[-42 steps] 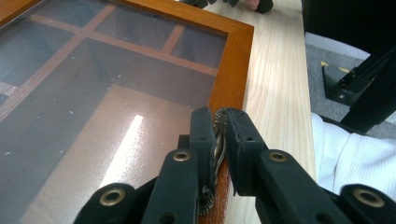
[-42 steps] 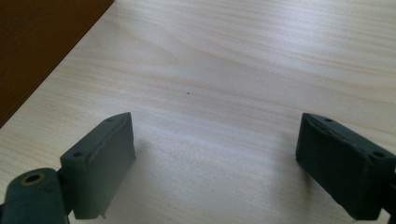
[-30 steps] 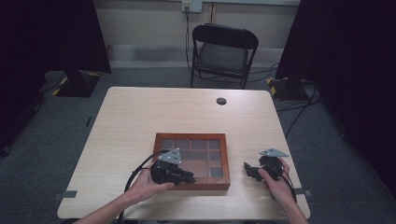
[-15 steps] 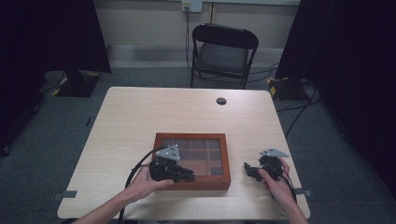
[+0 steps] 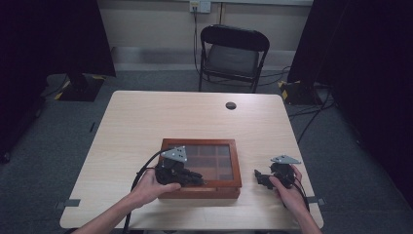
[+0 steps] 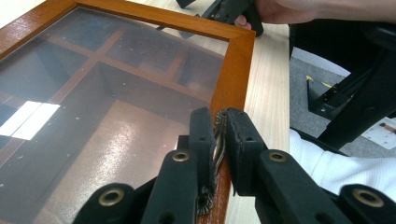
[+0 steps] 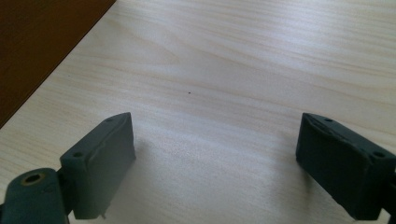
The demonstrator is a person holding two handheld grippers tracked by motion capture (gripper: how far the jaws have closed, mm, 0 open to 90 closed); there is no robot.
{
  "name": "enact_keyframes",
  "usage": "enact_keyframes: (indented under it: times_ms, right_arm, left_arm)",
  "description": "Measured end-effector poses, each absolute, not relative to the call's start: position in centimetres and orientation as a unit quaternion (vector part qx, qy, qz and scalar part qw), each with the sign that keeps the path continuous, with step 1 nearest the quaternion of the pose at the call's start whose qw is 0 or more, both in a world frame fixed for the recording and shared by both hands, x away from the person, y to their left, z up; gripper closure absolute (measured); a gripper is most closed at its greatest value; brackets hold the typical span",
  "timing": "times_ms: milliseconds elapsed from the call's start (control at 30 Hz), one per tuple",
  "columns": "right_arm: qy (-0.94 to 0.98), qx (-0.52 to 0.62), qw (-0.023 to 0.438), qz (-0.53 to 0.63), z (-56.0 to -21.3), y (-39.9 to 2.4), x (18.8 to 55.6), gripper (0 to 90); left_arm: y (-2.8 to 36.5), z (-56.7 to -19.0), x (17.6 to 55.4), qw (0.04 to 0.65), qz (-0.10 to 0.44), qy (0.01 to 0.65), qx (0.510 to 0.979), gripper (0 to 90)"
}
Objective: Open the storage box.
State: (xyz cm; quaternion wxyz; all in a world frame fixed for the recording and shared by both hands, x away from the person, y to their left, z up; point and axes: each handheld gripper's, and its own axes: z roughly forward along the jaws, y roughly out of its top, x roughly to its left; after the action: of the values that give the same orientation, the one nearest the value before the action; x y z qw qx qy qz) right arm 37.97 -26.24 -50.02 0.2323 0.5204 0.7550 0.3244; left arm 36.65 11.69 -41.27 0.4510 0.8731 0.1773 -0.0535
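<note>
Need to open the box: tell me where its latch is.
The latch sits on the wooden box's front edge, pinched in the left gripper.

A reddish-brown wooden box (image 5: 199, 190) (its lid glazed with dark tinted glass) is set on a pale, fine-grained wooden table (image 5: 146, 122).

A pale wooden table (image 5: 146, 126) stands on grey carpet (image 5: 58, 126). Behind it a black folding chair (image 5: 233, 53) faces a light wall (image 5: 146, 24) with a socket (image 5: 199, 6). Black curtains (image 5: 48, 34) hang on both sides
</note>
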Motion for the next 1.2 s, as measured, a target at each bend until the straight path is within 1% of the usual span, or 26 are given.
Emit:
enact_keyframes:
  times_ms: [467,633,1033,1200]
  right_arm:
    - [0.755,0.52,0.233,0.325,-50.0,-26.3,38.0,10.9]
    - [0.755,0.52,0.233,0.325,-50.0,-26.3,38.0,10.9]
    - [0.755,0.52,0.233,0.325,-50.0,-26.3,38.0,10.9]
    - [0.755,0.52,0.233,0.325,-50.0,-26.3,38.0,10.9]
  left_arm:
    - [11.7,-40.1,37.1,0.452,-0.062,0.188,0.87,81.4]
    - [11.3,-39.9,37.0,0.434,-0.052,0.18,0.881,81.4]
    - [11.6,-38.6,37.4,0.454,-0.053,0.198,0.867,81.1]
    - [11.6,-38.3,37.6,0.445,-0.055,0.196,0.872,81.1]
